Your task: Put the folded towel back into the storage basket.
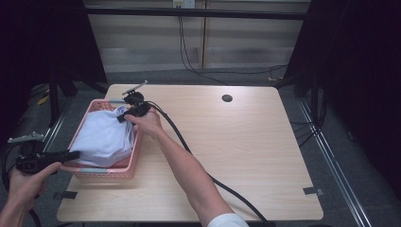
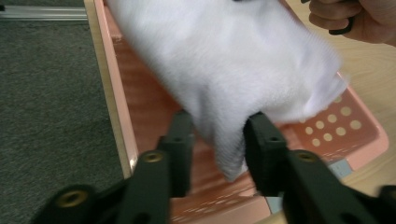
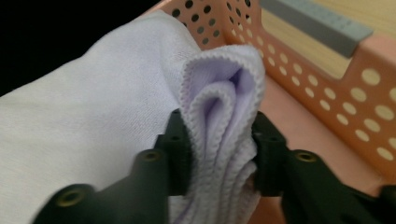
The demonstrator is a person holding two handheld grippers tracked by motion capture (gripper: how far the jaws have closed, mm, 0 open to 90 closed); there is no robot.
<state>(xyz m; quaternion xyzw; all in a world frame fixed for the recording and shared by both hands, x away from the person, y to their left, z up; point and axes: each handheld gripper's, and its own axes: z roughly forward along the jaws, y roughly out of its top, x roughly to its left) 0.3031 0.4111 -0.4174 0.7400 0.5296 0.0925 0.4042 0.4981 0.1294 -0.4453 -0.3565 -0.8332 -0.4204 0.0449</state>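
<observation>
White cloth (image 1: 105,136), folded into a thick bundle, lies in the pink perforated basket (image 1: 126,166) at the near left of the light wooden counter (image 1: 236,142), its bulk spread over most of the basket floor and rising above the rim. It looks like a soft knit garment or towel: light, limp, and likely to sag and unfold when lifted by one point, so a hold on both ends should carry it best, with each grip biting into several layers at a stitched hem, not a single loose ply. The left gripper (image 2: 218,140) comes in from the near left edge of the basket; its jaws stand about half open with a hanging corner of the cloth between them, the fabric brushing one pad but not visibly pinched. The right gripper (image 3: 219,140) is at the far end of the basket, jaws also about half open, bracketing a rolled fold of hemmed edges that fills the gap; whether the pads press firmly I cannot tell. A grey strip (image 3: 317,25) sits on the basket's far rim. No brand, label or writing can be read anywhere.
</observation>
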